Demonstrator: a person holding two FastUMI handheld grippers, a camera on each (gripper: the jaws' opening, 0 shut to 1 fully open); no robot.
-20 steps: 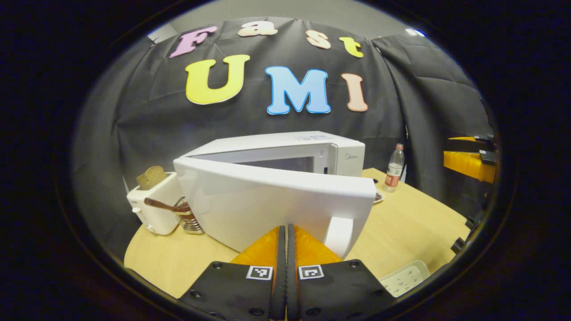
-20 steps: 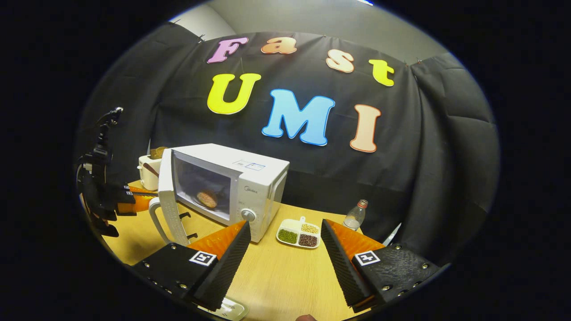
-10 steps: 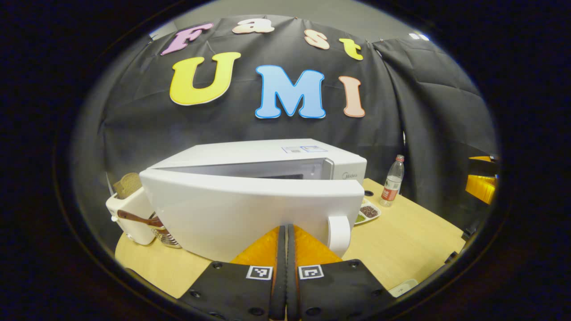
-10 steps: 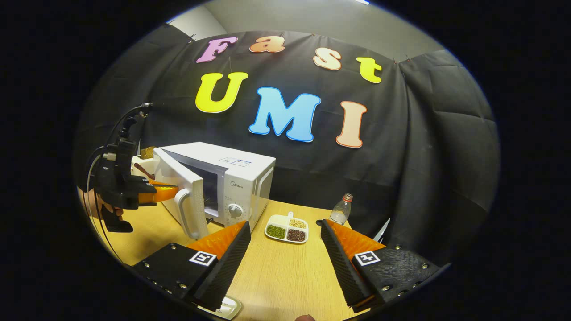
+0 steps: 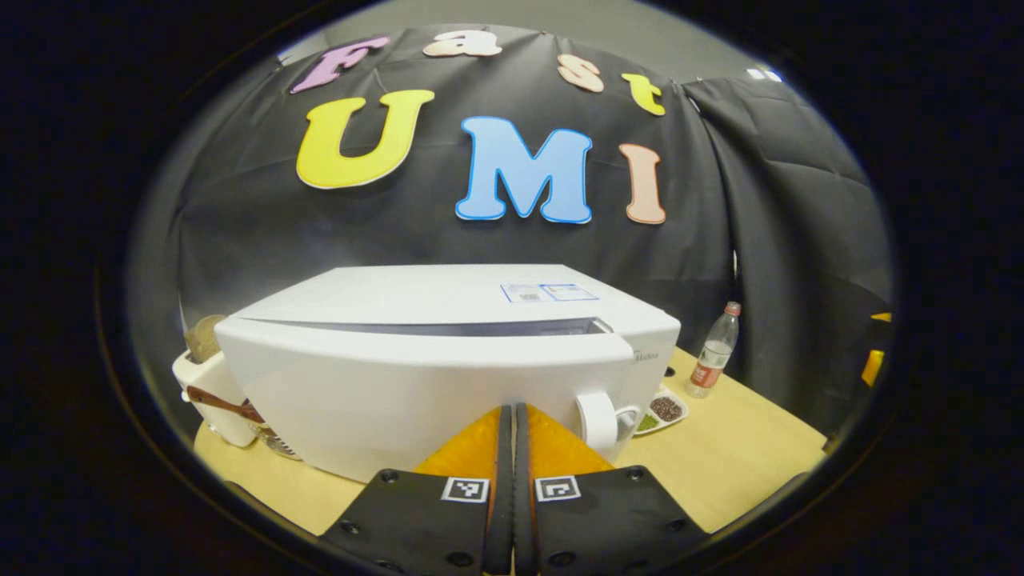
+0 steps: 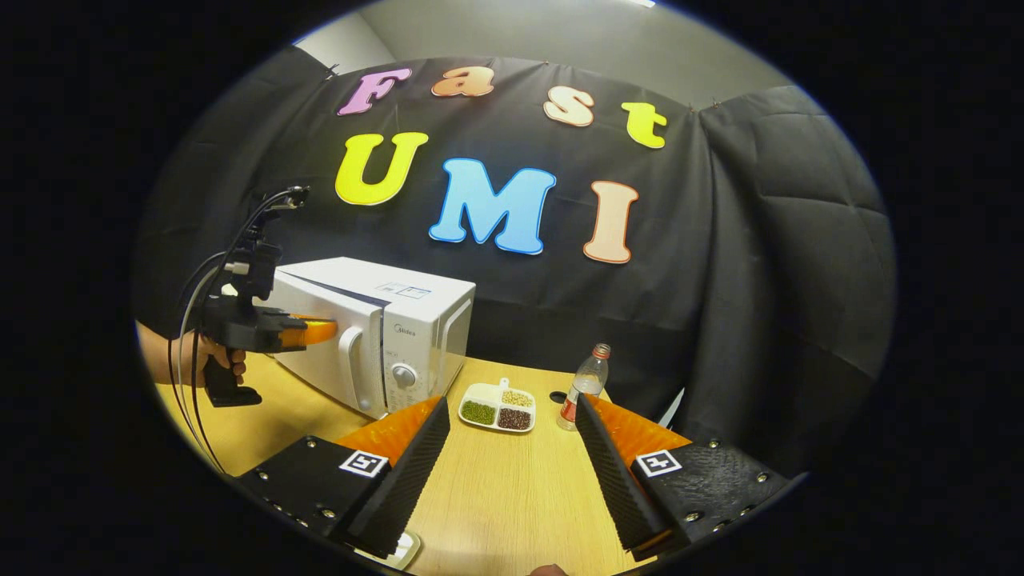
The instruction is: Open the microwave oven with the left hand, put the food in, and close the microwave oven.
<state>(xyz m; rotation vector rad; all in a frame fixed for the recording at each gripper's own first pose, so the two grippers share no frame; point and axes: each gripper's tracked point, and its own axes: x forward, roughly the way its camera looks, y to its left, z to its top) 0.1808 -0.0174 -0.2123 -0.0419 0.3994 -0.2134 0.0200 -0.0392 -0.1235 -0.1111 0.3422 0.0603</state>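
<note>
In the left gripper view, the left gripper (image 5: 514, 448), its fingers pressed together with nothing between them, was pushing on the microwave door (image 5: 416, 392); compared with half a second before, the gap along the door's top had narrowed to a thin slit, so closing looked nearly finished but not yet latched. One toaster (image 5: 210, 376), one door handle (image 5: 598, 420) and one bottle (image 5: 714, 358) were counted there. In the right gripper view, the right gripper (image 6: 512, 456) had its fingers wide apart and held nothing; one microwave (image 6: 376, 332) stood on the table (image 6: 512, 496), its door almost flush, down from half open. The food could no longer be seen, presumably inside. One three-compartment snack dish (image 6: 496, 406) lay nearby.
</note>
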